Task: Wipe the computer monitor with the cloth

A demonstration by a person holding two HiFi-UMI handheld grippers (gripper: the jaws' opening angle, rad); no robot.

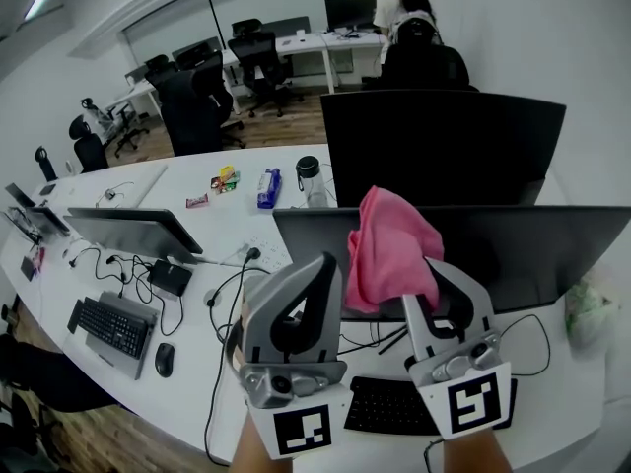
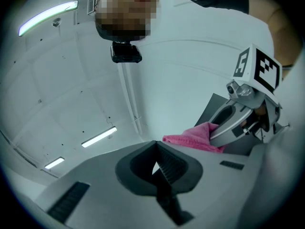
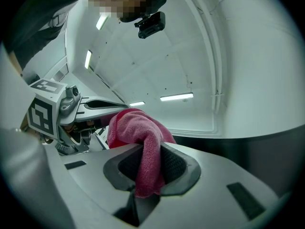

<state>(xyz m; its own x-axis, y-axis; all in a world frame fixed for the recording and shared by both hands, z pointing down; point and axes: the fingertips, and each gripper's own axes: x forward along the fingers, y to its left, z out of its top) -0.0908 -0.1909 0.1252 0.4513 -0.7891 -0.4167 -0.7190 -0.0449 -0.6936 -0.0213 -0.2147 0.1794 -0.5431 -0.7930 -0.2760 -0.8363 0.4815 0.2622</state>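
Cloth (image 3: 139,128) between jaws of right tool (image 3: 151,168)

On the white desk (image 1: 232,220) I register a black keyboard (image 1: 110,325) at near left, with a mouse (image 1: 164,359) just to its right. A side screen (image 1: 133,233) stands further back. Cables (image 1: 113,262) trail beneath it, beside a small black box (image 1: 171,277). At mid-desk I note a blue packet (image 1: 268,187) next to a dark-lidded jar (image 1: 310,180). Office chairs (image 1: 202,106) occupy the far left, and a person (image 1: 399,3) is at the far desk. A pale bag (image 1: 589,311) lies at near right.
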